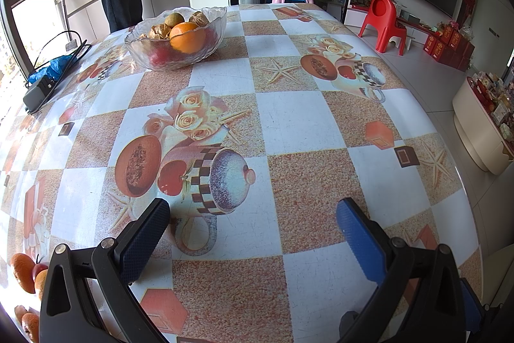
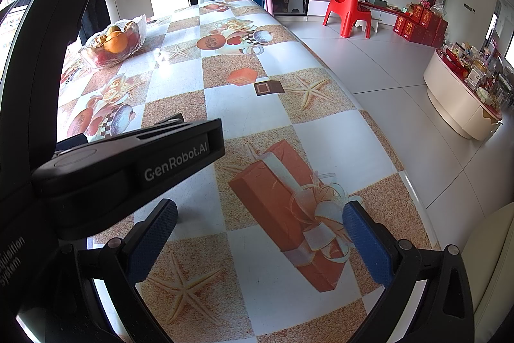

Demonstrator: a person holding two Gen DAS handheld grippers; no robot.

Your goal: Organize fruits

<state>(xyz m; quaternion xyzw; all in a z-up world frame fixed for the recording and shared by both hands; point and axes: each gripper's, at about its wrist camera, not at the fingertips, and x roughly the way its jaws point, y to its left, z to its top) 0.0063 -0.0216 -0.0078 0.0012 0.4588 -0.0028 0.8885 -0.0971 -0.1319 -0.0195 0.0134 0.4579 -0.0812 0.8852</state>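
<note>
Fruit bowl (image 1: pixel 175 44) near table's (image 1: pixel 289 118) far-left edge, well apart from hand-held grippers.

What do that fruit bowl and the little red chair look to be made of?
The fruit bowl looks like clear glass with a rippled, wavy rim: you can see the orange and red fruit straight through its wall. The red chair looks like moulded plastic, smooth and slightly glossy, all in one colour.

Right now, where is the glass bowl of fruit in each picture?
Left wrist view: the glass bowl sits upper left of centre, on the far part of the table.
Right wrist view: the bowl is small, at the upper left, near the table's far edge.
Shared landmark: the red chair on the floor.
</note>
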